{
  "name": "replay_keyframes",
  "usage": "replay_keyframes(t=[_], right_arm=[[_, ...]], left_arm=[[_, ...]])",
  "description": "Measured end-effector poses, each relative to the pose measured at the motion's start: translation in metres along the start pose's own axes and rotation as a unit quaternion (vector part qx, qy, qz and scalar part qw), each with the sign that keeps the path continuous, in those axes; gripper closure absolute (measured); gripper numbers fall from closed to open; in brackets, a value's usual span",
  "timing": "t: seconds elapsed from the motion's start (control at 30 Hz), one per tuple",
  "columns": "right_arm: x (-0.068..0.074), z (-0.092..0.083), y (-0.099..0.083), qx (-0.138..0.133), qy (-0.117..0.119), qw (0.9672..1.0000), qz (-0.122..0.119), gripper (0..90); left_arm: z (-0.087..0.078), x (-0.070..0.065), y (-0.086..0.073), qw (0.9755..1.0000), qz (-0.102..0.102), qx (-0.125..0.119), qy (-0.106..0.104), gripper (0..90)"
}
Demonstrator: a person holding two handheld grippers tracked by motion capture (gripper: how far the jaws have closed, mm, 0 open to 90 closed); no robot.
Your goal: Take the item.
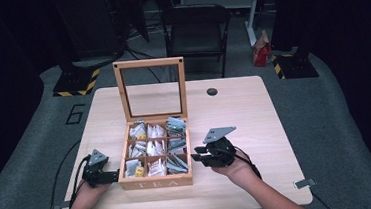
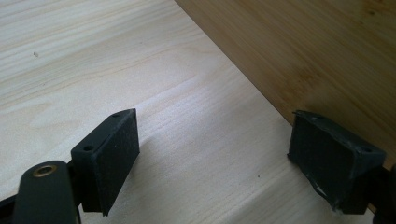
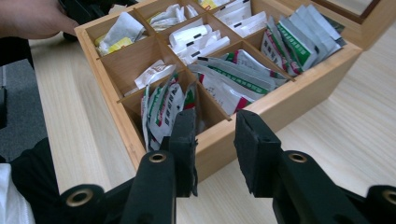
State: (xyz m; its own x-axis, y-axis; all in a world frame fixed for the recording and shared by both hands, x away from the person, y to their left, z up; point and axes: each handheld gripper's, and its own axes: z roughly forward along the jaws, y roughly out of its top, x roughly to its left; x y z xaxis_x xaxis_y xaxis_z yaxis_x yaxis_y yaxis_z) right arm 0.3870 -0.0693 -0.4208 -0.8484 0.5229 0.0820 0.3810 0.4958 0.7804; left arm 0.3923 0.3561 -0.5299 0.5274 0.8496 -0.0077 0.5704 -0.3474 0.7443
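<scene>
A: High view: the tea box sits at the near middle of the bench, lid up, between the two tools. Which tool is nearer the packets?

B: The right tool. It hangs just beside the box's right wall, pointing left at the near-right compartment. The left tool lies low on the bench against the box's left wall.

A: State of each tool?

B: Right gripper view: the jaws stand apart with a modest gap, released, grasping nothing. They straddle the near corner wall of the box, one jaw over the green-and-white packets. Left gripper view: jaws spread wide, released, one at the wooden side wall; I cannot tell whether it touches.

A: Packet axis?

B: The packets stand on edge, leaning. As a judgement, the right hand, wrist roughly level, must tip down to enter from above.
</scene>
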Motion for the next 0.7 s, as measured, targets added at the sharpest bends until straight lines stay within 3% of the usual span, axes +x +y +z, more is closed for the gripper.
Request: replay_keyframes(t=[0.43, 0.7], right_arm=[[0.013, 0.018, 0.001, 0.008, 0.022, 0.9997, -0.007, 75.8], [0.016, 0.025, 0.000, 0.012, 0.023, 0.9996, -0.011, 77.4]], left_arm=[[0.000, 0.000, 0.000, 1.0000, 0.000, 0.000, 0.000, 15.8], [0.000, 0.000, 0.000, 1.0000, 0.000, 0.000, 0.000, 15.8]])
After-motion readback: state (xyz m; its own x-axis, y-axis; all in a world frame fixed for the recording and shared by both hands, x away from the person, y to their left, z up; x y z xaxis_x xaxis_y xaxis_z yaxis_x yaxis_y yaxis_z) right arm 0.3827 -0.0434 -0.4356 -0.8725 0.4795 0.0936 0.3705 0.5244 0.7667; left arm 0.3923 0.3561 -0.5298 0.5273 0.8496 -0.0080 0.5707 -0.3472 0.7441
